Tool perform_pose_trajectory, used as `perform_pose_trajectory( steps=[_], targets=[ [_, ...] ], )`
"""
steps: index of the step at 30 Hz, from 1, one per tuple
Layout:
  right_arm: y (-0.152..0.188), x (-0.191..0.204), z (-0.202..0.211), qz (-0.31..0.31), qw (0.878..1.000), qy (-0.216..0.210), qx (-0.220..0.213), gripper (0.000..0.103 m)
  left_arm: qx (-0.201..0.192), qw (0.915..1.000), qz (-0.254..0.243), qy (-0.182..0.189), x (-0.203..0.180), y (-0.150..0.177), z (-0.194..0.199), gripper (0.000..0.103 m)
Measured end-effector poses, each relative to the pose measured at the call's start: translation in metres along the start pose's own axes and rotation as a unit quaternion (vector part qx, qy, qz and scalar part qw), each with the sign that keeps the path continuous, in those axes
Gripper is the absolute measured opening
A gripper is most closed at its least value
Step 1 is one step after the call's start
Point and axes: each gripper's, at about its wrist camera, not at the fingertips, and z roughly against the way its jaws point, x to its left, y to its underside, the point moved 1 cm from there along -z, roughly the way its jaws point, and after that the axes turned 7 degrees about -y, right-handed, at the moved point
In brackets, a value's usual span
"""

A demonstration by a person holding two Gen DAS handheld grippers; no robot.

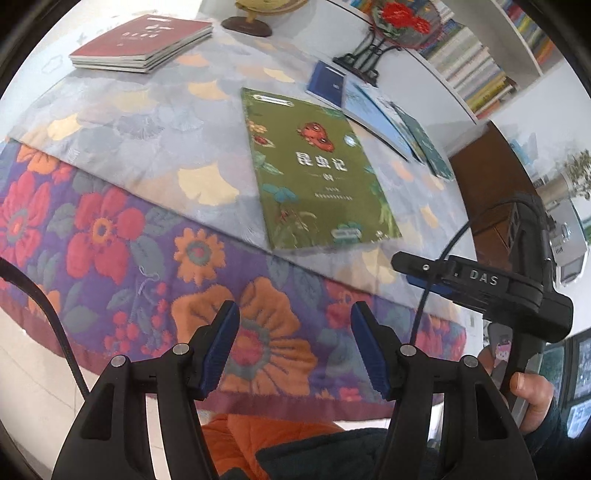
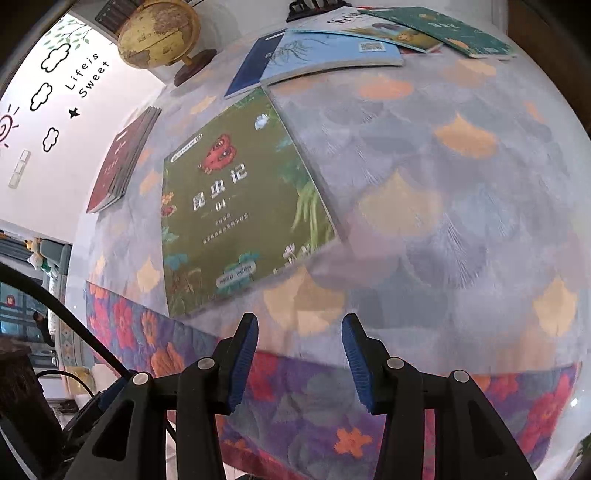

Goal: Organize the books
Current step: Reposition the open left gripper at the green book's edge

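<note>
- The left gripper point(image 1: 295, 347), black-armed with blue ribbed pads, stands parted with nothing between its jaws, hovering over the table's near edge above the flowered cloth.
- The right gripper point(image 2: 299, 358), of the same make, is also parted and empty, pointing down at the near edge just beside the book's lower corner.
- The task's nearest thing, a thin green paperback with a red insect and white Chinese lettering on its cover point(image 1: 314, 173), lies flat and face up on the pale grey-blue tablecloth with yellow fan-shaped leaves point(image 1: 155, 122), close to the near edge and clear of both grippers.
- Farther back, a fanned row of slim blue and teal paperbacks point(image 2: 332, 51) overlaps itself, and a squared stack of dark red softcover books point(image 1: 144, 44) sits at the far left.
- A yellowed globe on a dark wooden base point(image 2: 159, 33) stands at the back of the table.
- The purple quilted cloth with red and orange flowers point(image 1: 110, 240) hangs below the edge.
- The step in hand looks like picking up the green book; a flat, thin cover is best taken by its overhanging or nearest edge, one pad slipped under, then lifted level so the pages do not splay.
</note>
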Motion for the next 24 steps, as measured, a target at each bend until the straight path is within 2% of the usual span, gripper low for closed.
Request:
perform_pose_trajectory(
  steps=[3, 8, 10, 13, 15, 17, 20, 24],
  targets=[
    [-0.012, 0.002, -0.003, 0.016, 1.000, 0.002, 0.002, 0.046, 0.002, 0.9999, 0.012, -0.007, 0.003, -0.006, -0.005, 0.060],
    [-0.022, 0.002, -0.007, 0.039, 0.999, 0.002, 0.015, 0.046, 0.029, 0.9994, 0.018, -0.009, -0.003, -0.003, -0.026, 0.060],
    [-0.027, 0.003, -0.006, 0.058, 0.998, 0.004, 0.004, 0.046, 0.038, 0.9991, 0.013, -0.013, -0.006, 0.001, -0.033, 0.060],
    [-0.033, 0.005, -0.002, 0.086, 0.996, 0.015, -0.033, 0.046, 0.030, 0.9993, 0.009, -0.022, -0.007, 0.004, -0.032, 0.060],
    [-0.041, 0.005, -0.002, 0.118, 0.990, 0.045, -0.065, 0.051, 0.026, 0.9992, 0.008, -0.031, -0.006, 0.001, -0.030, 0.060],
    [-0.051, 0.001, -0.008, 0.129, 0.987, 0.063, -0.066, 0.051, 0.024, 0.9990, 0.009, -0.035, -0.003, -0.002, -0.028, 0.060],
    [-0.062, -0.004, -0.010, 0.117, 0.990, 0.038, -0.068, 0.051, 0.018, 0.9987, 0.017, -0.044, 0.002, -0.008, -0.028, 0.060],
    [-0.071, 0.000, -0.014, 0.116, 0.991, 0.026, -0.066, 0.051, 0.010, 0.9987, 0.027, -0.042, 0.007, -0.019, -0.032, 0.060]
  ],
)
